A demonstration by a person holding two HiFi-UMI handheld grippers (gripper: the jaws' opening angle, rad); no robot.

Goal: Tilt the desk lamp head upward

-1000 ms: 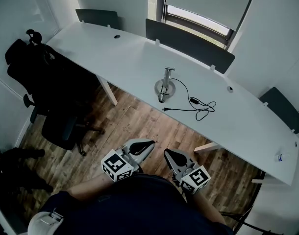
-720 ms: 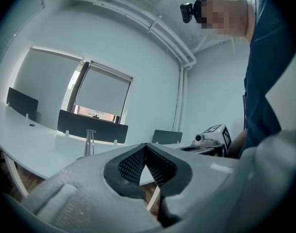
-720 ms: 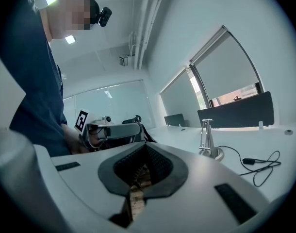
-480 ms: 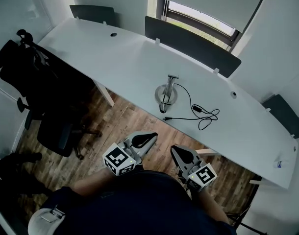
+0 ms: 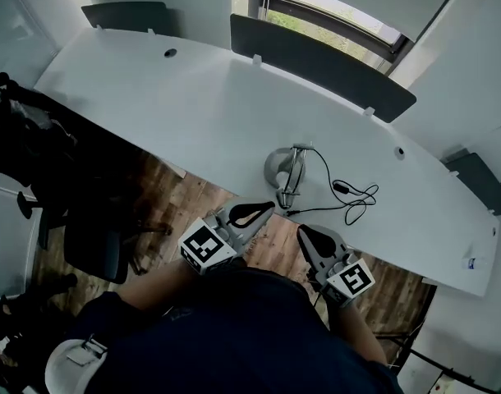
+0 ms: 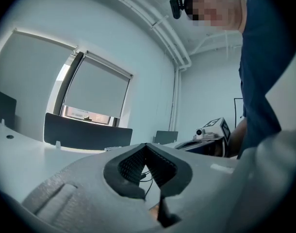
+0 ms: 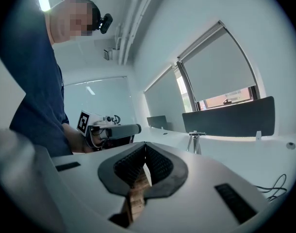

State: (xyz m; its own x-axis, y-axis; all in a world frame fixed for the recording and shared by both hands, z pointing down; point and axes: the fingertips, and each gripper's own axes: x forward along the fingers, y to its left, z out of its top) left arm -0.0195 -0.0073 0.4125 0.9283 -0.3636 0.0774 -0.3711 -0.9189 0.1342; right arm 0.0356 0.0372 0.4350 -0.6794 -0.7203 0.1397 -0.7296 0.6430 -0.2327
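Hovering short of the desk's (image 5: 193,97) near edge, both grippers pointed toward it over the wooden floor (image 5: 172,199), and neither touched anything. The left gripper (image 5: 269,207) had its jaws pressed together with nothing between them; its own view showed the ribbed pads (image 6: 131,166) meeting at the tips (image 6: 147,147). The right gripper (image 5: 301,229) was likewise closed and empty, its tips joined in its view (image 7: 145,145), with floor planks showing through the gap behind the pads.

The silver desk lamp (image 5: 285,171) stood on its round base close to the near edge, roughly midway along the desk's length, just beyond the left gripper's tip and apart from it. Its slim head lay low, reaching toward the near edge. In the right gripper view the lamp (image 7: 196,141) rose as a short stem with a flat top. A black cable (image 5: 349,197) ran from the lamp and lay loosely looped on the desk to its right. Dark divider panels (image 5: 316,56) lined the far edge. A black office chair (image 5: 94,236) sat on the floor off the left end.
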